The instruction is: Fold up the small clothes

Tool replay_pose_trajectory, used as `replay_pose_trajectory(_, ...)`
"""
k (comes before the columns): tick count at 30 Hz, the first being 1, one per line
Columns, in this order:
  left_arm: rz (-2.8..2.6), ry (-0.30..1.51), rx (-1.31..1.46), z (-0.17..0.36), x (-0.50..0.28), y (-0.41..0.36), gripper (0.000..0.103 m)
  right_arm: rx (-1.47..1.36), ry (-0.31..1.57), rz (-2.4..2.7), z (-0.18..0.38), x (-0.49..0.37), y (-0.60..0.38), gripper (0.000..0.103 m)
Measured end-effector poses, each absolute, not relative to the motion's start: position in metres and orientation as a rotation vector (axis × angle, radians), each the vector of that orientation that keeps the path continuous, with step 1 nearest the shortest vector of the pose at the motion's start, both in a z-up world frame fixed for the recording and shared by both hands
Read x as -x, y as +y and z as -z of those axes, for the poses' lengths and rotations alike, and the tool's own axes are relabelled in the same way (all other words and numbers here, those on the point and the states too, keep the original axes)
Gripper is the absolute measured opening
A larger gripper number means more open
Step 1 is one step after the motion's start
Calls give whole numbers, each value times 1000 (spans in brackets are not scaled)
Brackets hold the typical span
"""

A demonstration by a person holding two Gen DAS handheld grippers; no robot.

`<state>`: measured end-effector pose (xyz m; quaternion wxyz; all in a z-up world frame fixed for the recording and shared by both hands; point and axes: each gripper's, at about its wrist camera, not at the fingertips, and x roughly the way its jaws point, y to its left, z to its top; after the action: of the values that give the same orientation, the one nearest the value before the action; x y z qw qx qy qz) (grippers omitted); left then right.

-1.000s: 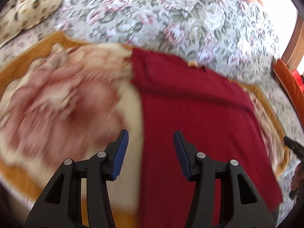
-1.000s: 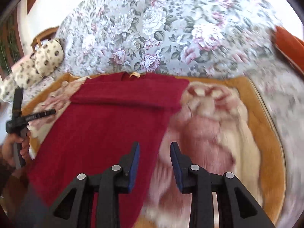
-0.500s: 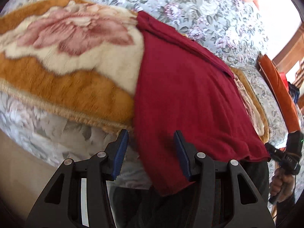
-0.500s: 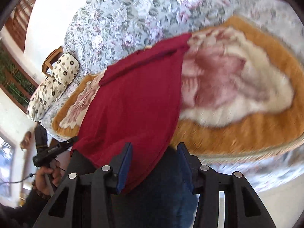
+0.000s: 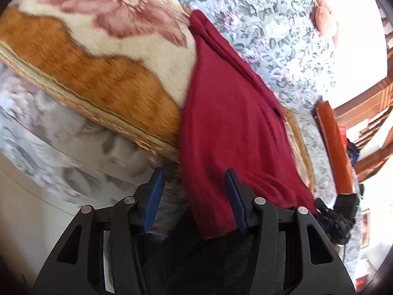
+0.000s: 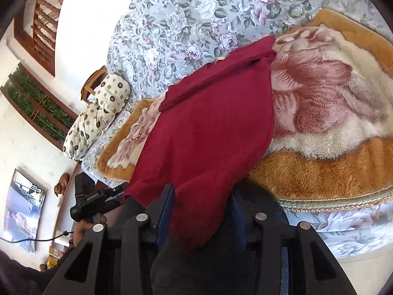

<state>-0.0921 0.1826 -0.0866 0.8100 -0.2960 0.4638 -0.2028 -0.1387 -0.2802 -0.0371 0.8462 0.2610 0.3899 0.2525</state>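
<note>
While one red garment (image 5: 233,127) overhangs one blanket (image 5: 103,78), two grippers gape wide.

Both hand-held grippers (image 5: 195,196) (image 6: 202,211) agape

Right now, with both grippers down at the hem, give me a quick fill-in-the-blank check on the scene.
1. The garment being folded is dark ____.
2. Its near hem hangs over the ____ of the bed.
3. It lies on an orange blanket printed with a large ____.
4. Both the left gripper and the right gripper have their fingers ____.

Missing words: red; edge; flower; open
</note>
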Motion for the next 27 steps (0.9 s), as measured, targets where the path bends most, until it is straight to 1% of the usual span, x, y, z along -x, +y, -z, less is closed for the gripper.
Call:
replay_pose_trajectory(5,495,1026,612,87,94,167,49,-550,803,-537,39,142,-281,39)
replay_pose_trajectory(9,502,982,620,81,98,170,49,-454,787,-521,37,146,-276,34)
replay_pose_trajectory(10,501,975,626,81,99,172,46,-442,785,-519,36,147,-276,33)
replay_pose_trajectory(12,500,975,620,81,100,171,13,-428,781,-513,36,147,-276,31)
replay_pose_trajectory(13,505,983,604,82,99,169,11,-424,778,-510,36,148,-277,31)
replay_pose_trajectory(17,518,968,572,78,101,161,11,-389,756,-528,29,156,-274,31)
replay_pose_trajectory(20,513,978,622,84,97,164,11,-389,766,-525,30,155,-273,30)
replay_pose_trajectory(21,506,973,626,83,96,165,9,-397,768,-523,31,154,-275,26)
replay_pose_trajectory(22,490,953,616,80,98,167,6,-397,766,-520,31,153,-275,20)
replay_pose_trajectory(23,479,933,605,75,102,168,6,-392,761,-510,30,153,-276,9)
replay_pose_trajectory(27,458,870,616,58,119,180,5,-374,727,-533,18,163,-278,7)
